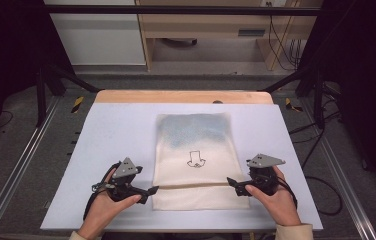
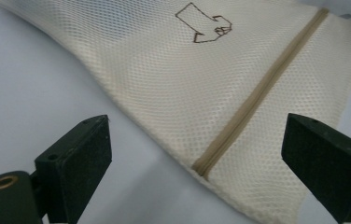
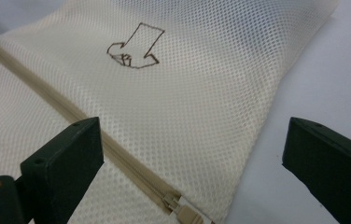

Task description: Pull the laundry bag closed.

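A cream mesh bag (image 1: 193,145) lies flat on the pale table mat (image 1: 111,135). An arrow outline (image 1: 195,160) is drawn on the bag's middle, and a zipper (image 1: 191,186) runs across it near the front. My left gripper (image 1: 152,191) rests at the bag's left edge, level with the zipper. In the left gripper view its jaws stand wide apart and open (image 2: 197,126) over the zipper's end (image 2: 206,165). My right gripper (image 1: 232,182) sits at the bag's right edge. Its open jaws (image 3: 194,128) stand either side of the bag's corner, above the zipper pull (image 3: 183,212).
The mat's far side meets a wooden table edge (image 1: 183,96). Metal rails (image 1: 21,165) run along both sides of the table, with black frame legs (image 1: 46,90) at the far corners. Cables (image 1: 321,185) trail off to the right.
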### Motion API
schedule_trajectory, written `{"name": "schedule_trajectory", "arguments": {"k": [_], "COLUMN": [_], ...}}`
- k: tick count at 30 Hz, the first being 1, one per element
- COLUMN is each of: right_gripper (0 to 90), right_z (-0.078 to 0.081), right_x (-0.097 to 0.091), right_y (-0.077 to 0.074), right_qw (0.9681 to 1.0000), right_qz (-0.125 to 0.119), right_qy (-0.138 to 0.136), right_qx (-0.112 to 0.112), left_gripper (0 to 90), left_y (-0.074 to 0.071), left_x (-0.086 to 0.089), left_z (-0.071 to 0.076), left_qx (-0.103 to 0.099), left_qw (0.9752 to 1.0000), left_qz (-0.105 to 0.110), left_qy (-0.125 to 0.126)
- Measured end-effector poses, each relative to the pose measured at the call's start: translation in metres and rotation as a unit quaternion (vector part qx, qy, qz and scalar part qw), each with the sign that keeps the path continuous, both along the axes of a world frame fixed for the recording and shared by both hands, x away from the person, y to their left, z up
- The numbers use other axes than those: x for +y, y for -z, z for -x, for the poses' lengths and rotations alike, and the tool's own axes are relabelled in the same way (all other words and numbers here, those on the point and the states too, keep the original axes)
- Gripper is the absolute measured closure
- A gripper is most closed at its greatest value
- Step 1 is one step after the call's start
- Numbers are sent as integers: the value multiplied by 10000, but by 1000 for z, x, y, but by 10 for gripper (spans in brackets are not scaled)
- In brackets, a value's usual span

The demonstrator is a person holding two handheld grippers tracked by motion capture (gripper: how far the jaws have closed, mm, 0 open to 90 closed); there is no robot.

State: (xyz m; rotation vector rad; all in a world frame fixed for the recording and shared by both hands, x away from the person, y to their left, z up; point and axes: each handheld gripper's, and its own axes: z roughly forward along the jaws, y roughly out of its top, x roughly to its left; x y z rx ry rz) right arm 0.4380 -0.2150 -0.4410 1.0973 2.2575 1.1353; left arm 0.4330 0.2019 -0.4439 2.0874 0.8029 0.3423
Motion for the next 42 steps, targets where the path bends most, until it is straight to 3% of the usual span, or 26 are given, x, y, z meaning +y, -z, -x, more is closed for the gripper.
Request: {"name": "schedule_trajectory", "arguments": {"k": [7,14,17,29,42], "right_gripper": [57,58,59,57,64], "right_z": [-1,-3,-3,-4,-8], "right_x": [-9,-24,-30,-51,-74], "right_y": [-6,-9,-9,-8,0], "right_qw": [9990,9961,9950,9913,9876], "right_qz": [-34,-187,-221,-338,-237], "right_qy": [380,743,844,1182,1496], "right_qx": [-252,-435,-476,-463,-418], "left_gripper": [69,68,67,62,45], "left_y": [-10,-14,-14,-16,-10], "left_x": [23,48,57,87,117], "left_z": [-4,-10,-13,-19,-28], "left_qx": [-303,-420,-462,-587,-581], "left_qw": [9990,9968,9957,9913,9865], "left_qz": [-49,-60,-162,-223,-229], "left_qy": [-316,-684,-792,-1154,-1514]}}
